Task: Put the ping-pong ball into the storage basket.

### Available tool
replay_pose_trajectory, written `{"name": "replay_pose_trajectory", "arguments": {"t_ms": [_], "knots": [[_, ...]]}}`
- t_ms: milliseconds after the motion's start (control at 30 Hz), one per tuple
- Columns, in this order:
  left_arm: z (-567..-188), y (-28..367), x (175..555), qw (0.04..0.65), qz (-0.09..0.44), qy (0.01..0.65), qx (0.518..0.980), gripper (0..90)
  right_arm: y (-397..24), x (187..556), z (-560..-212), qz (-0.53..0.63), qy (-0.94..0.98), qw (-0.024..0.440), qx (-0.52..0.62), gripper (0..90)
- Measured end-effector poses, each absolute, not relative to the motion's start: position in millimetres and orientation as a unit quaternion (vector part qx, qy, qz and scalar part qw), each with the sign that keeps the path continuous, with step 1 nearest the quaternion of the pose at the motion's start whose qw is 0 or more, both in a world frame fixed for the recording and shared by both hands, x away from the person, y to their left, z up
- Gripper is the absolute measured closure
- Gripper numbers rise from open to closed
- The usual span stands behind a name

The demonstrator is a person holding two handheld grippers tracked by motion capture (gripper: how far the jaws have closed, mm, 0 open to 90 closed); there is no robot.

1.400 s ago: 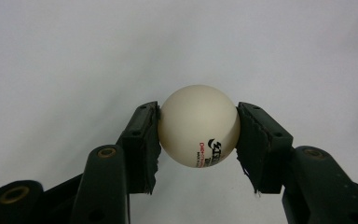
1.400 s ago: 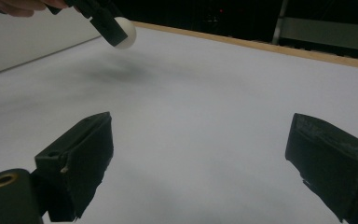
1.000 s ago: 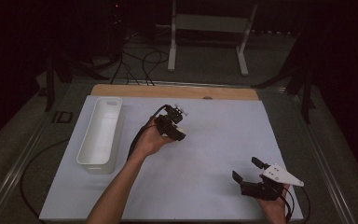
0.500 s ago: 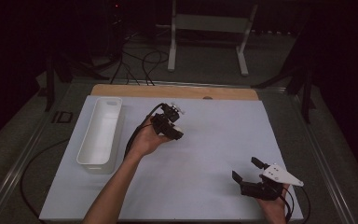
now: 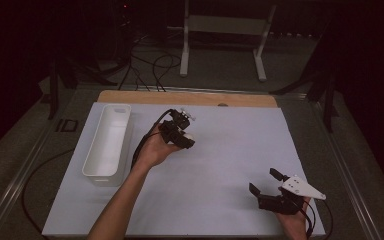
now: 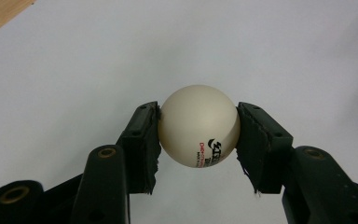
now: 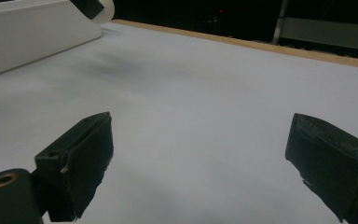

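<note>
On the left of the white tabletop (image 5: 220, 165) sits the long white plastic bin (image 5: 107, 145), open-topped and, as far as the high view tells, with nothing in it. Just right of it, the left claw (image 5: 185, 137) is clenched on a cream-white table-tennis ball with black and red print (image 6: 199, 125), one pad on each flank, gripping about at its widest line and lifted off the sheet. That ball sits mid-tabletop, between bin and centre. The likely job now is carrying it over the bin: I'd keep the squeeze even, since a smooth round ball can squirt out, travel level, and let go low inside the walls so it doesn't bounce back out. Far over at the near right corner, the right claw (image 5: 270, 184) rests with its jaws spread wide, nothing between them. The count: one bin, one ball, two claws.
</note>
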State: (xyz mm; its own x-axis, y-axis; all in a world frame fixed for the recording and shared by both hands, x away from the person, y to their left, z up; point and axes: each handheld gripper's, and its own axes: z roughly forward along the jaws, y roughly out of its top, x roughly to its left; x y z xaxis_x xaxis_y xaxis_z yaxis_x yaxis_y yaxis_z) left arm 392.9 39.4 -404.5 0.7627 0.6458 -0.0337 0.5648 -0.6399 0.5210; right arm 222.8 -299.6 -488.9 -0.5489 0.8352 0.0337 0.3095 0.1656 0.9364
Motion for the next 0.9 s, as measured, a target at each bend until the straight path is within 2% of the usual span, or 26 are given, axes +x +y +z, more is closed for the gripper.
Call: {"name": "replay_pose_trajectory", "arguments": {"t_ms": [900], "knots": [[-395.5,59.2,388.7,0.269,0.088,0.349,0.893,51.4,-299.6,222.2,-488.6,0.509,0.718,0.258,0.398,7.1]]}}
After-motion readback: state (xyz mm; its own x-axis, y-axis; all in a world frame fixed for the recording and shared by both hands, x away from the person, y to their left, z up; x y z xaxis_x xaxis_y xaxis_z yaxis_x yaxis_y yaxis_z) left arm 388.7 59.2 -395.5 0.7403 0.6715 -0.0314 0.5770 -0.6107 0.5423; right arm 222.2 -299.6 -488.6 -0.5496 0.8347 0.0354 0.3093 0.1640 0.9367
